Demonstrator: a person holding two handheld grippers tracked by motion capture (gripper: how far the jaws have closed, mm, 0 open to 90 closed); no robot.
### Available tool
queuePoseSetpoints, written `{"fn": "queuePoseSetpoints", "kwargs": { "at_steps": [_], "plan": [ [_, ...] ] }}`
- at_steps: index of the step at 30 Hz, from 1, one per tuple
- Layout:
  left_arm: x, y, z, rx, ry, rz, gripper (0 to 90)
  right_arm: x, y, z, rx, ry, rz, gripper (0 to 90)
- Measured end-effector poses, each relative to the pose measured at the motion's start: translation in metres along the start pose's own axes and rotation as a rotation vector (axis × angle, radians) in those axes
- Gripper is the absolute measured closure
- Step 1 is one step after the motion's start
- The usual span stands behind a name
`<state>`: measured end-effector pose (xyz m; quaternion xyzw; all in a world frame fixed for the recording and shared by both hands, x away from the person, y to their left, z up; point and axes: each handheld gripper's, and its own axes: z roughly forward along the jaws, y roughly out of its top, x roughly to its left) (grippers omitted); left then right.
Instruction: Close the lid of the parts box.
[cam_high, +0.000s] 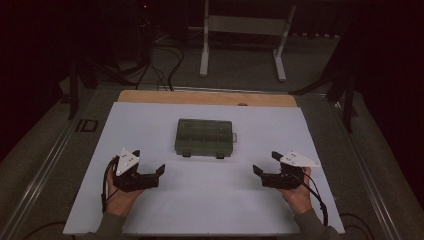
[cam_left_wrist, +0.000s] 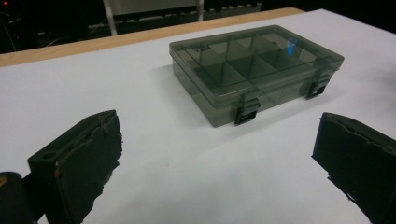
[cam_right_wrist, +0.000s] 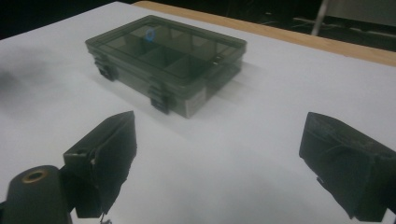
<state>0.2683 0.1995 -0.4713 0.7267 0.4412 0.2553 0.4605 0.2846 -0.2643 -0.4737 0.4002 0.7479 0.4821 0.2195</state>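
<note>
Nearest the camera, the left gripper (cam_high: 149, 169) and right gripper (cam_high: 265, 164) rest low on the white table (cam_high: 150, 130), each with jaws spread wide apart and holding nothing. Farther on, midway between them and well apart from both, lies the smoky compartment box (cam_high: 205, 136), lid down and both front latches (cam_left_wrist: 246, 113) apparently fastened. By my judgement nothing has begun: reaching, unlatching and opening all remain.
</note>
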Motion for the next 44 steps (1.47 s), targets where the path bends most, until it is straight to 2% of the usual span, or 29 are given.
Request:
{"fn": "queuePoseSetpoints", "kwargs": {
  "at_steps": [4, 8, 16, 19, 26, 30, 36, 44],
  "plan": [
    [0.002, -0.002, -0.005, -0.017, 0.021, 0.006, 1.9, -0.005, -0.008, -0.004, 0.01, -0.037, -0.011, 11.2],
    [0.004, -0.006, -0.01, -0.031, 0.05, 0.01, 1.8, -0.009, -0.014, -0.007, 0.016, -0.041, 0.013, 11.2],
    [0.009, -0.014, -0.023, -0.038, 0.076, 0.004, 1.7, -0.009, -0.022, -0.013, 0.019, -0.035, 0.055, 10.9],
    [0.009, -0.016, -0.026, -0.043, 0.076, -0.006, 1.7, -0.009, -0.024, -0.016, 0.016, -0.035, 0.059, 10.8],
    [0.008, -0.021, -0.033, -0.035, 0.076, 0.005, 1.7, -0.008, -0.026, -0.022, 0.006, -0.033, 0.072, 10.4],
    [0.01, -0.023, -0.037, -0.039, 0.07, -0.012, 1.7, -0.009, -0.027, -0.025, 0.001, -0.036, 0.077, 10.4],
    [0.01, -0.025, -0.04, -0.043, 0.073, -0.015, 1.7, -0.011, -0.027, -0.027, -0.015, -0.029, 0.099, 10.3],
    [0.011, -0.024, -0.04, -0.047, 0.071, -0.016, 1.7, -0.012, -0.027, -0.027, -0.018, -0.034, 0.096, 10.3]
  ]
}}
